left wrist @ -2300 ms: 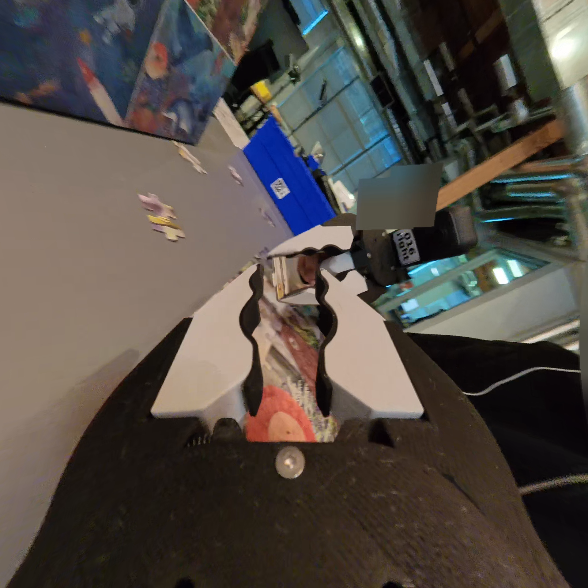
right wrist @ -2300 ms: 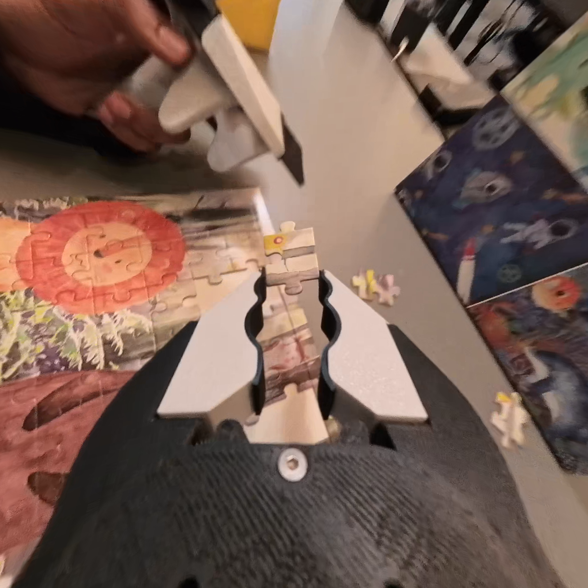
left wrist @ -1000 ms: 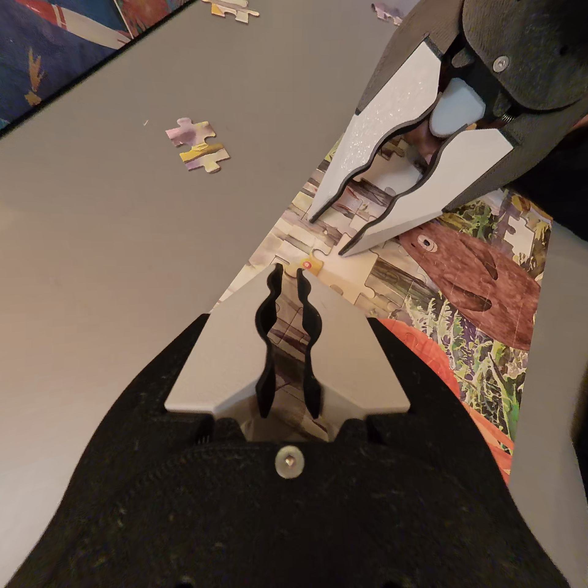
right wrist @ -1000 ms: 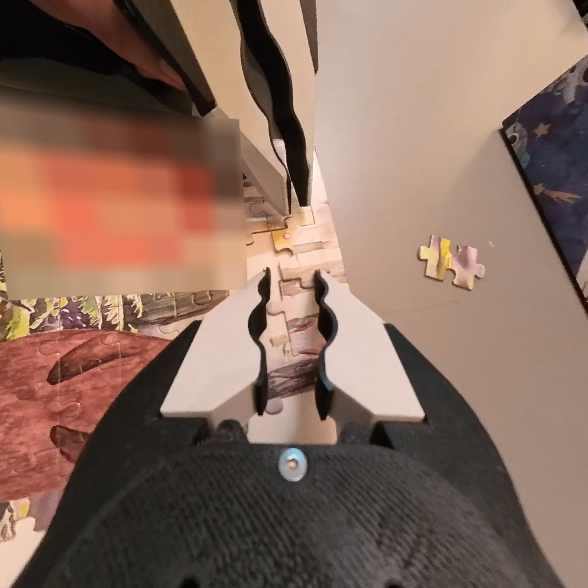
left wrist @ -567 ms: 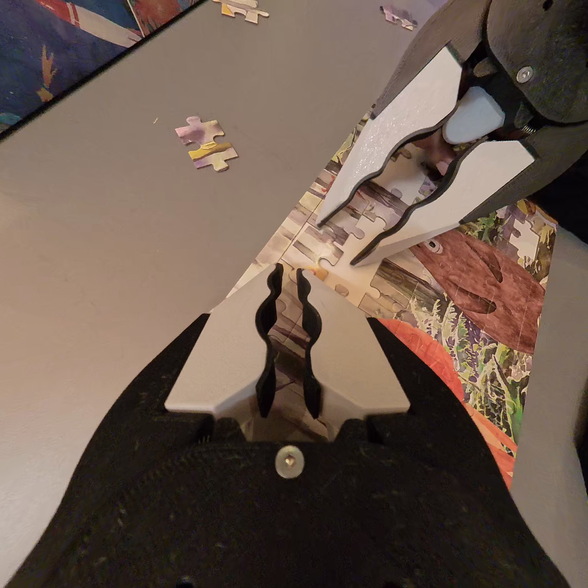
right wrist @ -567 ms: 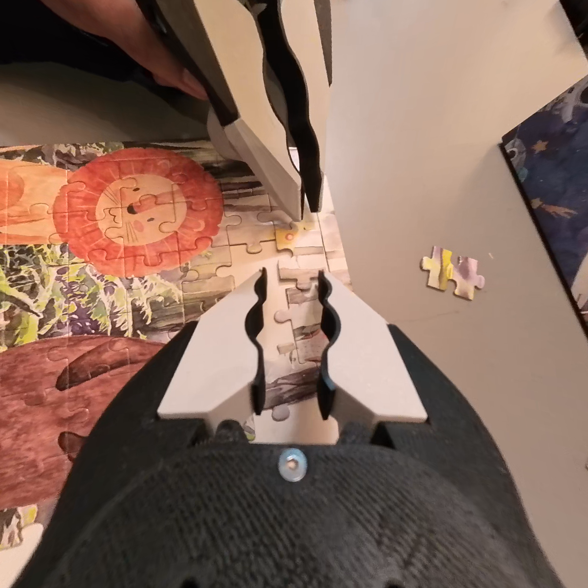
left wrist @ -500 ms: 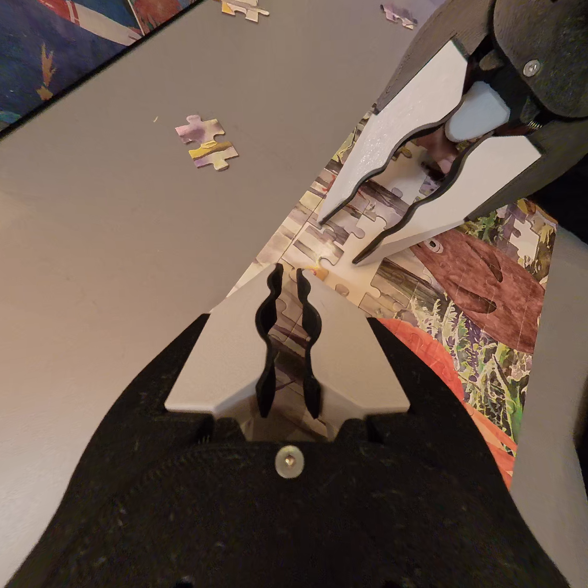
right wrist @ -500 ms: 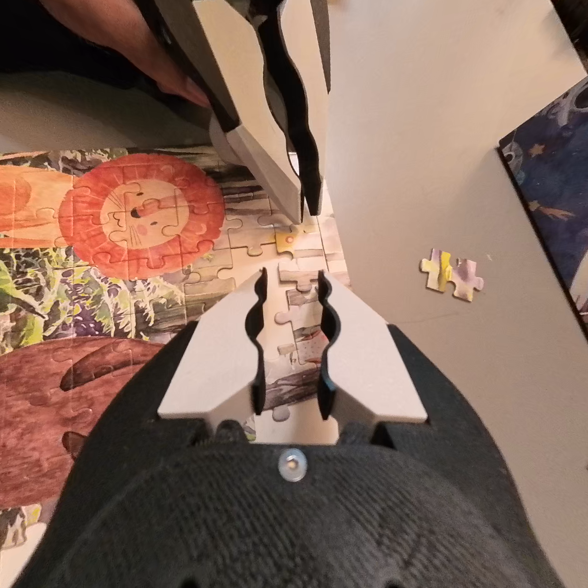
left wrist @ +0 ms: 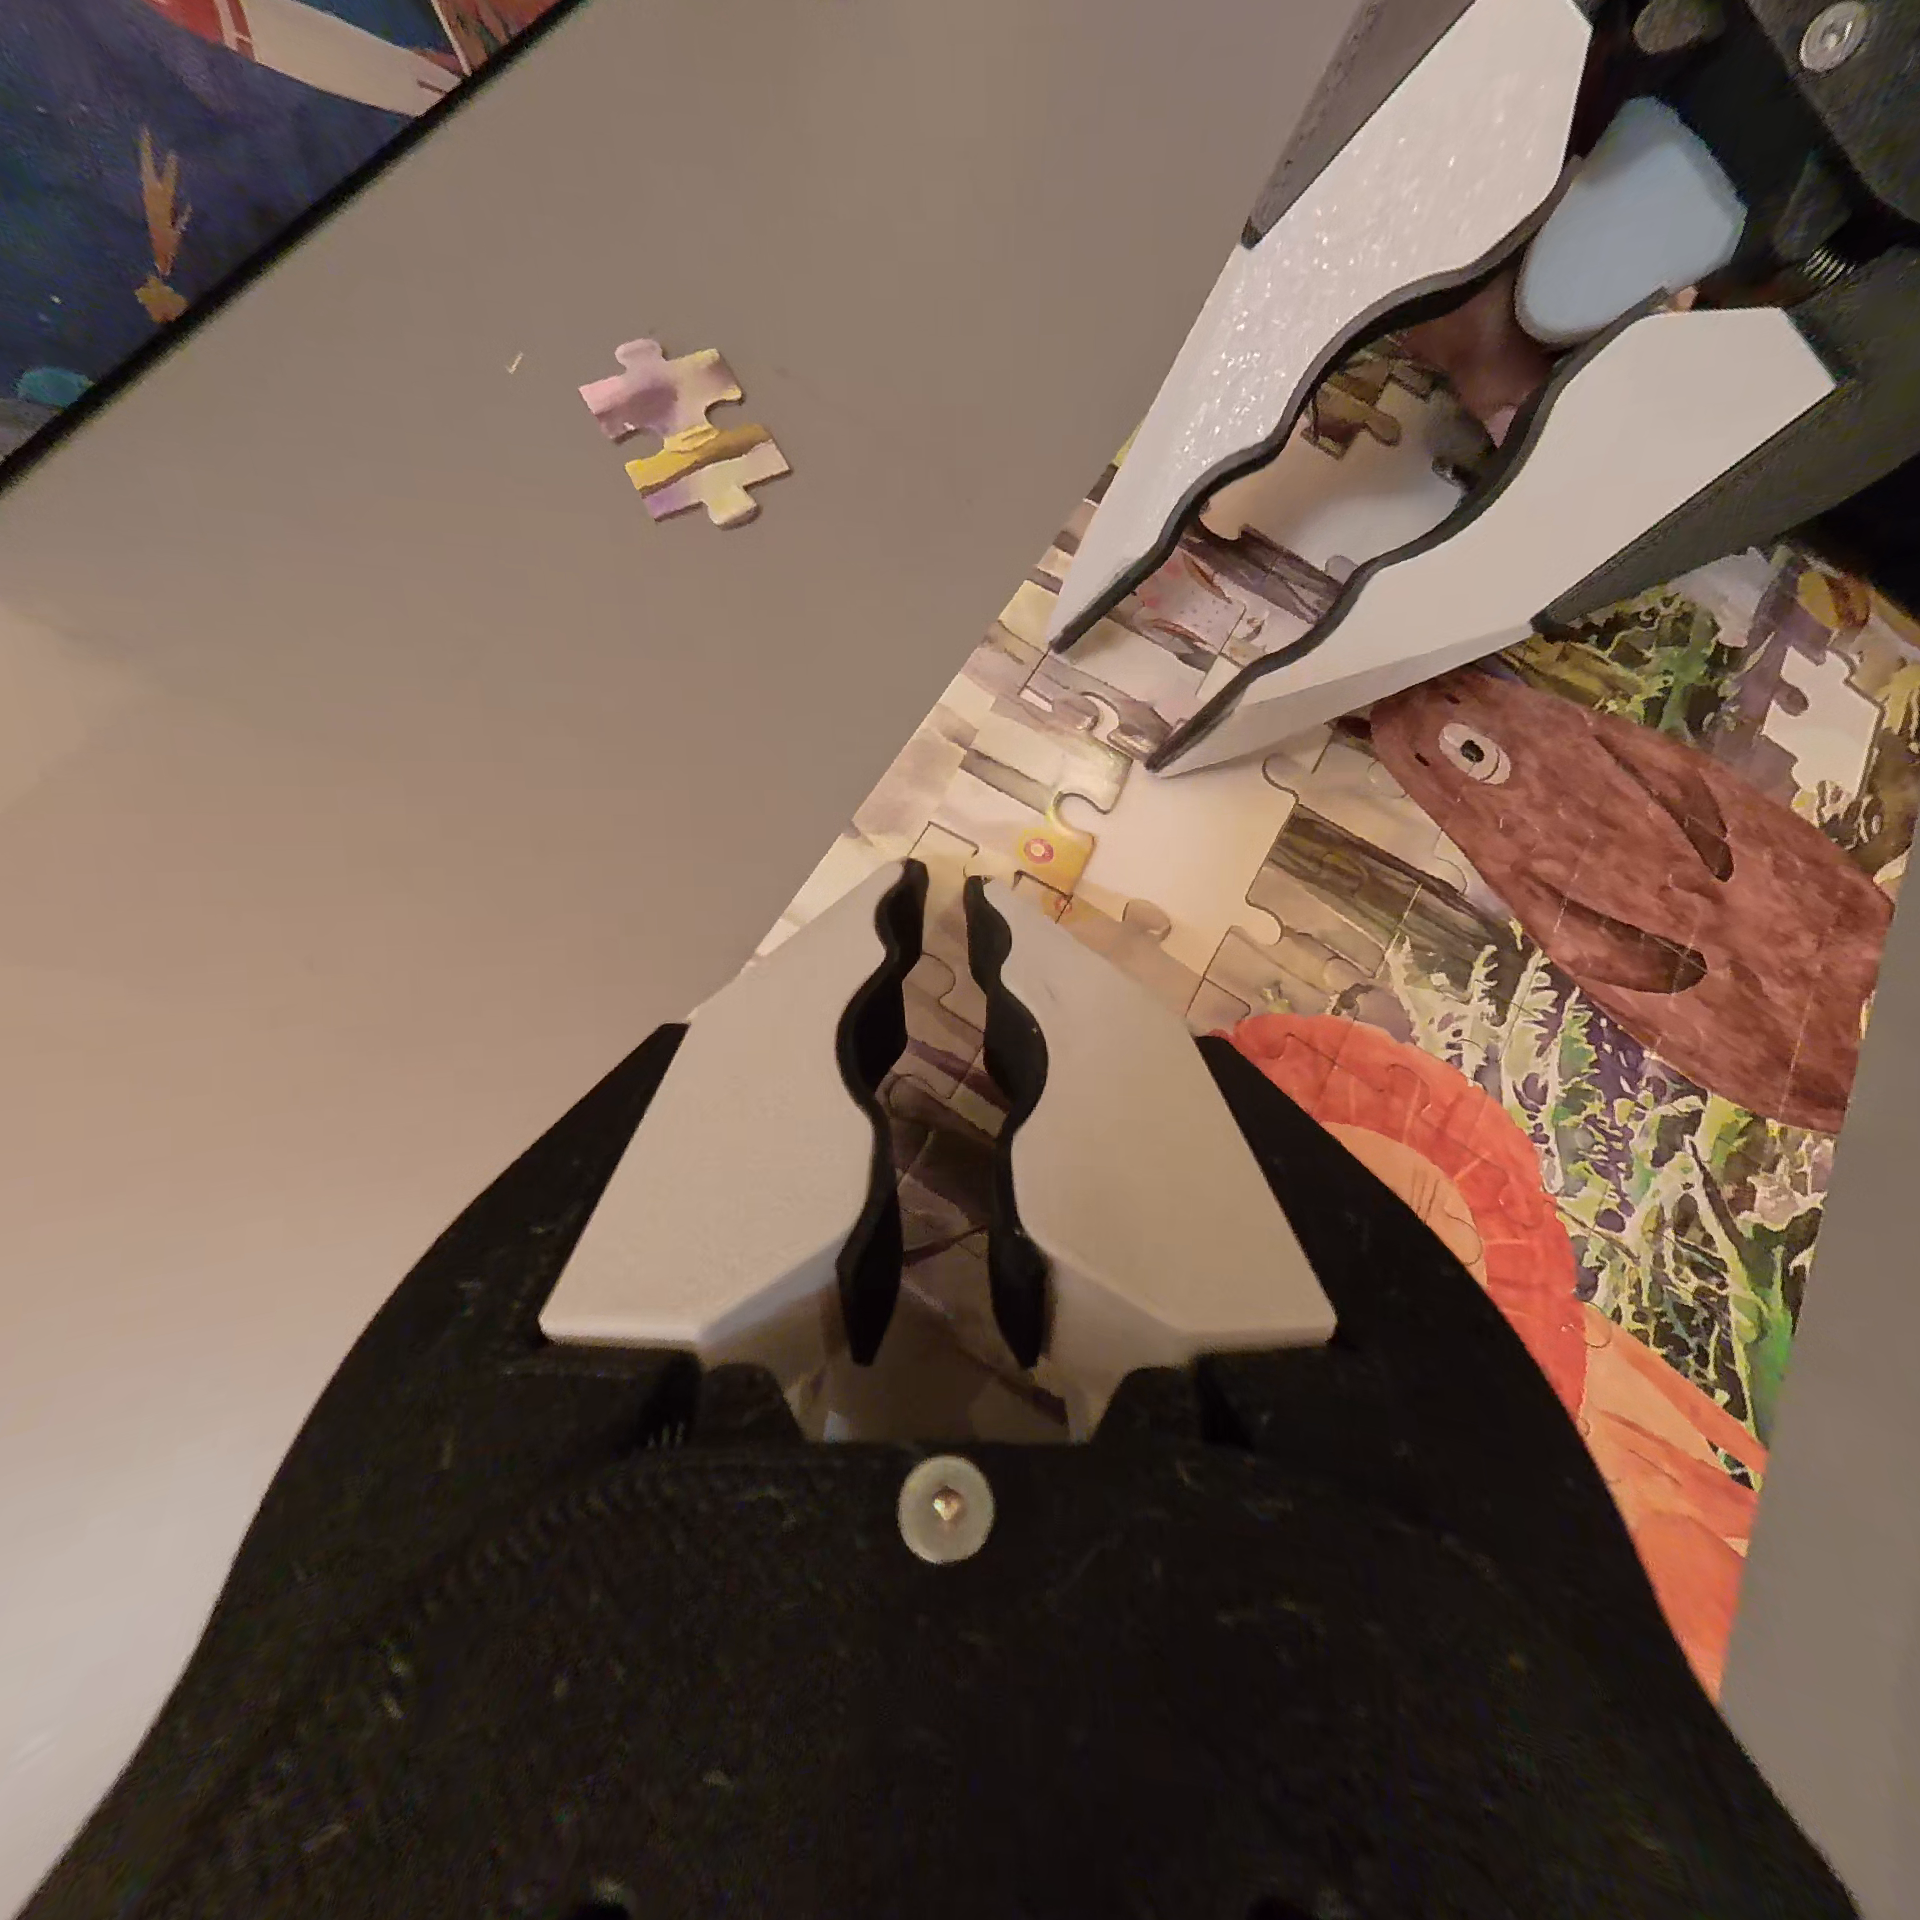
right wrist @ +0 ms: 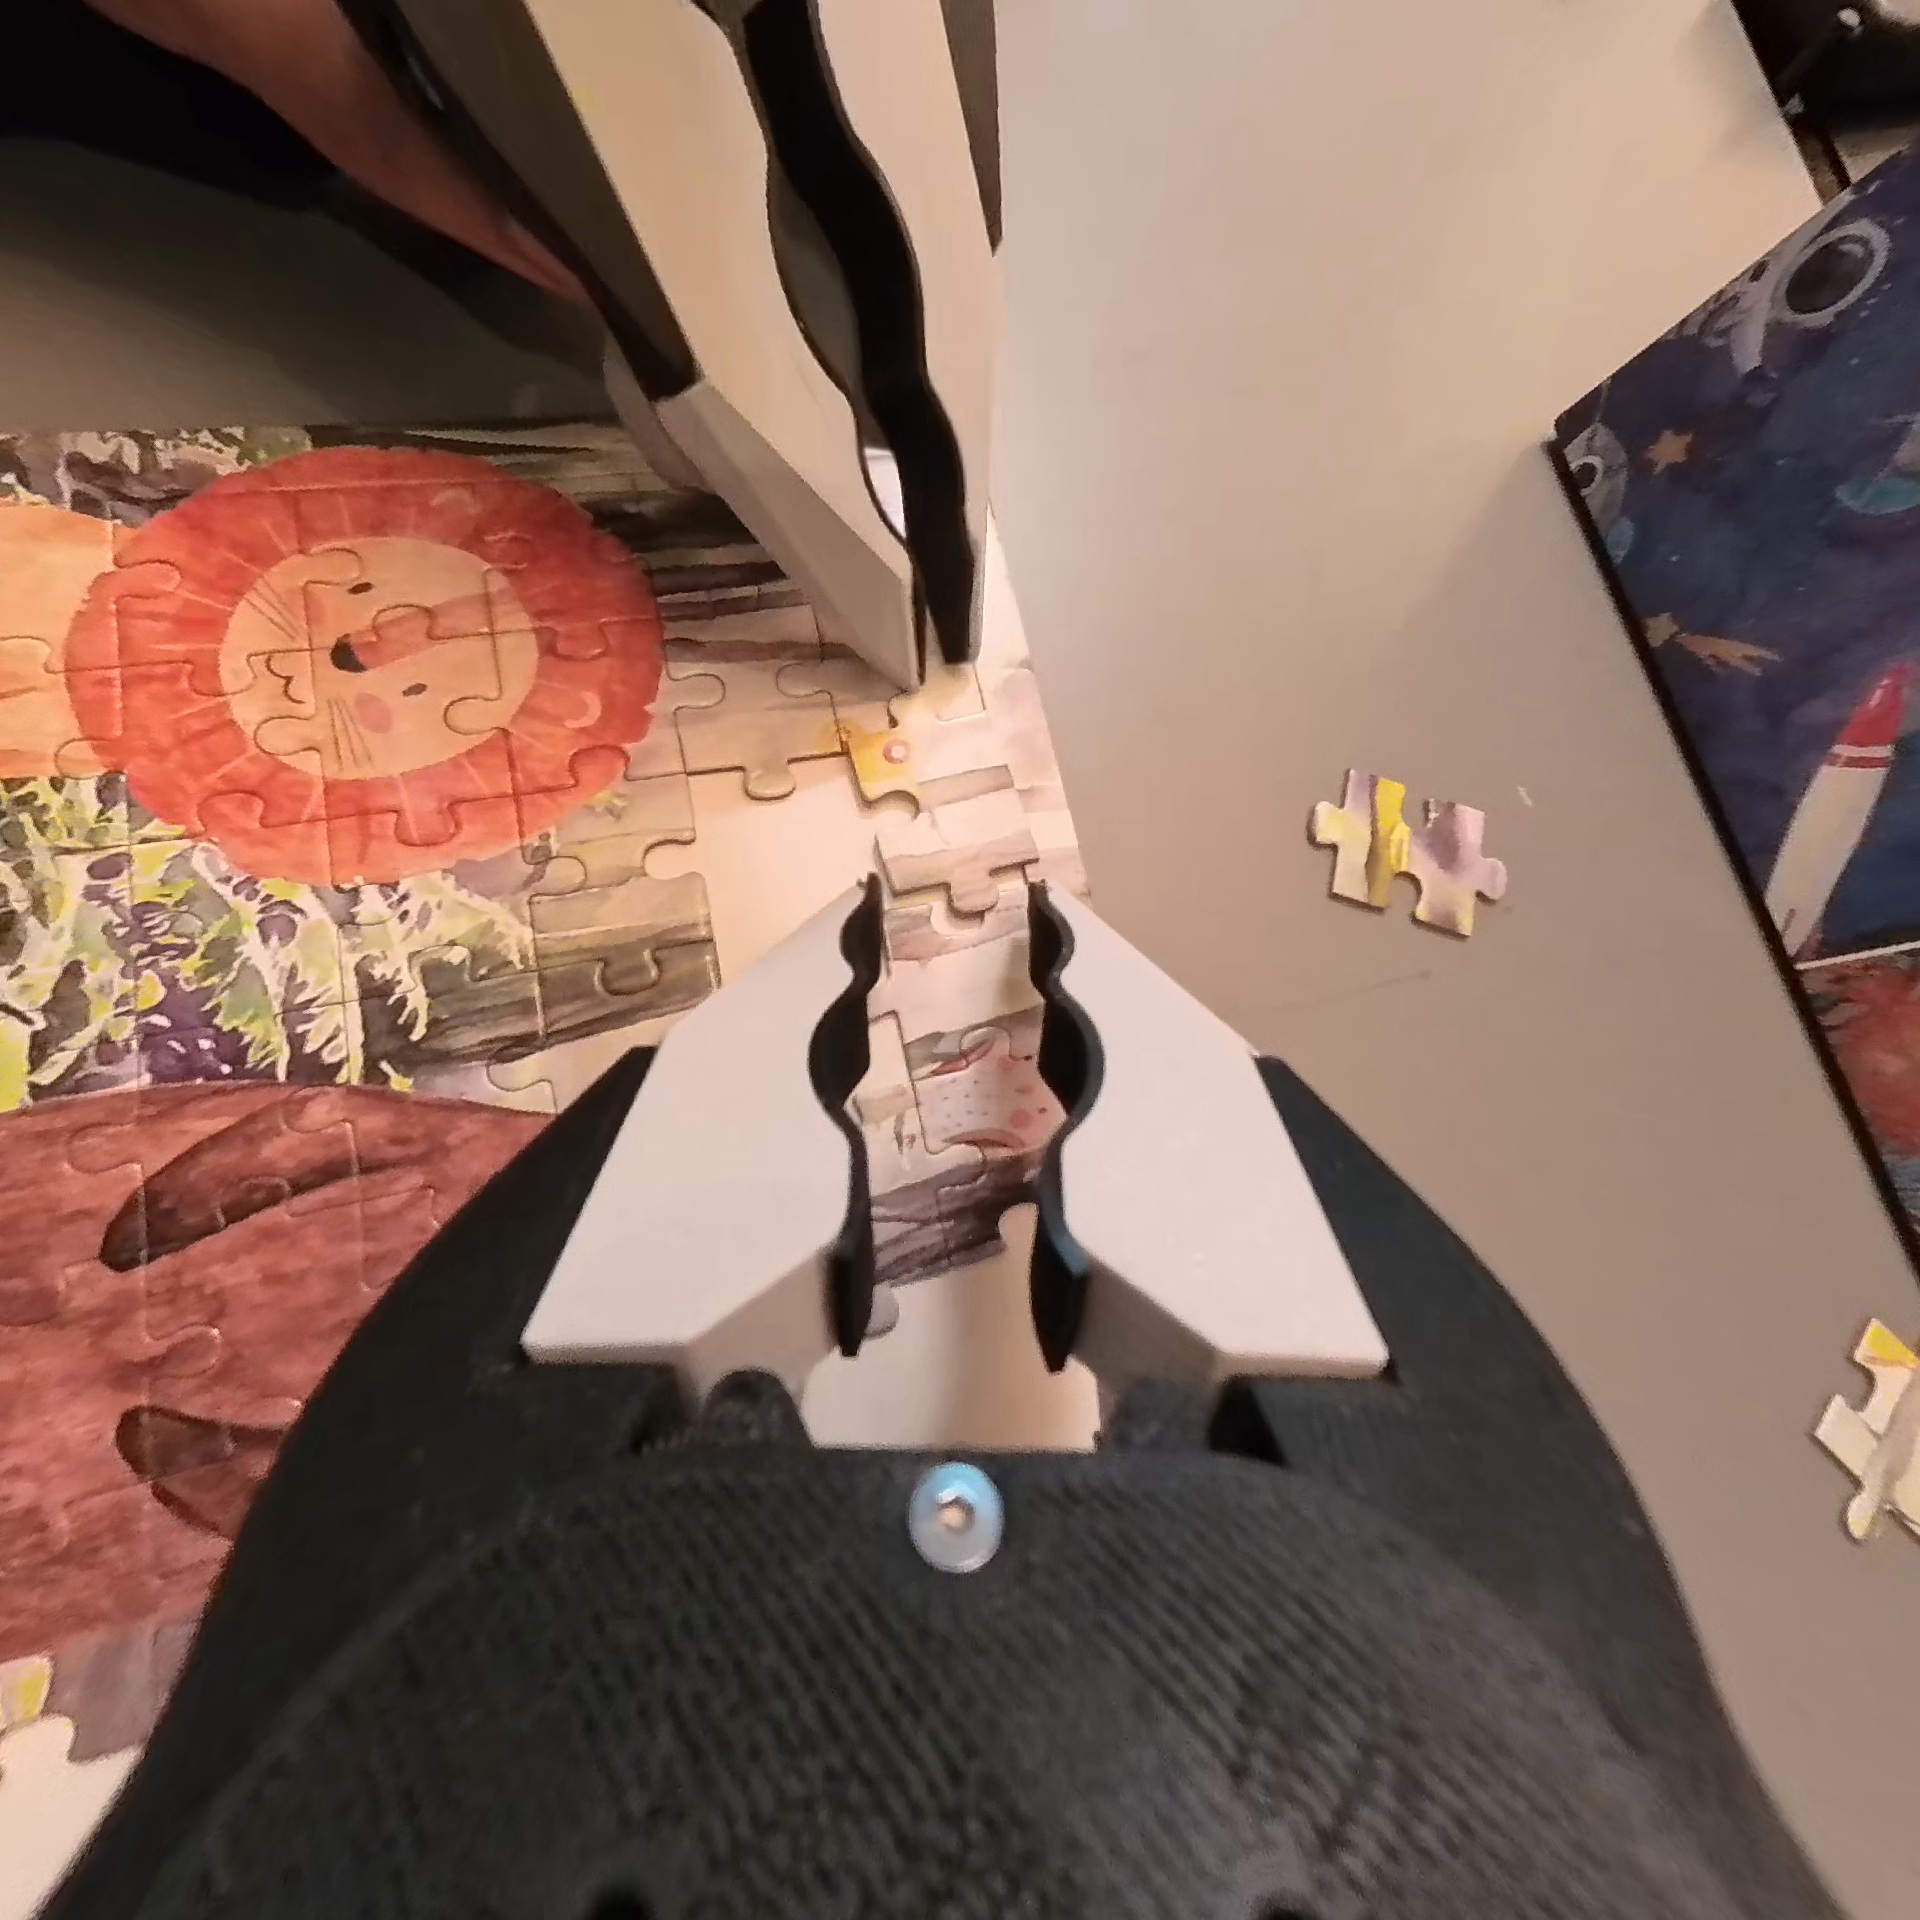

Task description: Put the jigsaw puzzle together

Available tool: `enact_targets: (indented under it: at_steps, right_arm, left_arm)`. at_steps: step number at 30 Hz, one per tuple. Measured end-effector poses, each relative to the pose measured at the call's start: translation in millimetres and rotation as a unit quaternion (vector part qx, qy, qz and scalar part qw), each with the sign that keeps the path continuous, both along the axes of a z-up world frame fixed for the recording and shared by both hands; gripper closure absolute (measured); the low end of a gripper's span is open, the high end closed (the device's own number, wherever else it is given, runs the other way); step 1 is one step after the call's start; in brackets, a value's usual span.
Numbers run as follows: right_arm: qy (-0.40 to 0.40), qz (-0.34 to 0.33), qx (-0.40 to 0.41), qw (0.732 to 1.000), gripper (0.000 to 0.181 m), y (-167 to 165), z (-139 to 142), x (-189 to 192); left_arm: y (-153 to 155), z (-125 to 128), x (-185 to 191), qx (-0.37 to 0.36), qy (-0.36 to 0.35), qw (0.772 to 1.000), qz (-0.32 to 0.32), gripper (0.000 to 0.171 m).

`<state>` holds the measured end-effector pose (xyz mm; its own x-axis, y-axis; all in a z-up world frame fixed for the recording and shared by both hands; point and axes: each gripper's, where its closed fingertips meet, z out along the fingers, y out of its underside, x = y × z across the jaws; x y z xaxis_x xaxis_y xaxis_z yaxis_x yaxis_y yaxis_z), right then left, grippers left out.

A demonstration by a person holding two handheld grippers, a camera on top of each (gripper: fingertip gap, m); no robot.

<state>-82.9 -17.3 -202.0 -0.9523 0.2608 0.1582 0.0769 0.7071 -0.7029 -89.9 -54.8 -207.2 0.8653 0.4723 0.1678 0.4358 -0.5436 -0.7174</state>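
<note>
Mostly assembled jigsaw puzzle (right wrist: 343,831) is seen flat on the grey table (left wrist: 364,779), lion and brown animal pictured. Left gripper (left wrist: 943,888) is narrowed to a thin gap, nothing held, tips over the puzzle's edge by a yellow piece (left wrist: 1055,854). Right gripper (right wrist: 954,883) is spread wider, empty, over the same edge strip. Joined loose pieces (right wrist: 1408,847) lie apart on the table, another loose piece (right wrist: 1875,1439) near the dark space-themed box (right wrist: 1787,520)

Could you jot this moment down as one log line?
left gripper: open, empty | right gripper: open, empty | both over puzzle edge | joined loose pieces on table
</note>
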Motion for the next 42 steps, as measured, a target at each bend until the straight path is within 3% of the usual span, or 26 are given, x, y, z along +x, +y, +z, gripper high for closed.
enact_targets:
  at_steps: [15,20,24,37,42]
  right_arm:
    - [-0.043,0.025,-0.005,0.999,0.152,-4,-4,14]
    - [-0.05,0.012,-0.018,0.998,0.14,-5,-4,10]
    - [-0.072,0.018,-0.024,0.997,0.142,-5,-4,14]
    - [-0.055,0.011,-0.042,0.998,0.14,-7,4,9]
    - [-0.044,-0.012,-0.057,0.997,0.158,-8,6,1]
  left_arm:
    - [3,0,2,0.003,0.0,1.0,-0.002,0.169]
    - [4,0,2,0.004,-0.002,1.0,-0.003,0.168]
    - [4,0,2,0.004,-0.002,1.0,-0.003,0.168]
    - [5,3,3,0.014,-0.004,1.0,-0.004,0.168]
    - [5,7,2,0.031,-0.009,0.999,-0.001,0.168]
